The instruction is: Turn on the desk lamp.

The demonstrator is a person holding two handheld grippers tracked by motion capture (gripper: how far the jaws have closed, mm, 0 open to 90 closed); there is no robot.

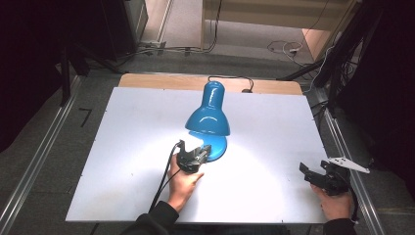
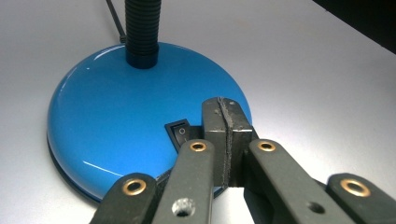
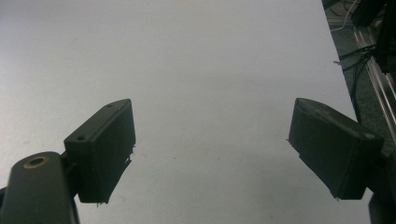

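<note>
Two tongs work a white bench point(image 1: 122, 147): the left tongs point(image 2: 224, 116), jaws pressed together, touch the switch point(image 2: 180, 133) on the lit blue lamp point(image 1: 209, 115) at its base, seemingly to toggle it; the right tongs point(image 3: 212, 144) wait wide apart, well right of the lamp.

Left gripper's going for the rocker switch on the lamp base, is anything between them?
Nothing visible. The left gripper, jaws closed together, sits on the blue lamp base with its tip right beside the black rocker switch; no object lies between them.

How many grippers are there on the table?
2: the left gripper is shut, its tips at the blue lamp's base; the right gripper is open near the table's right edge.
</note>
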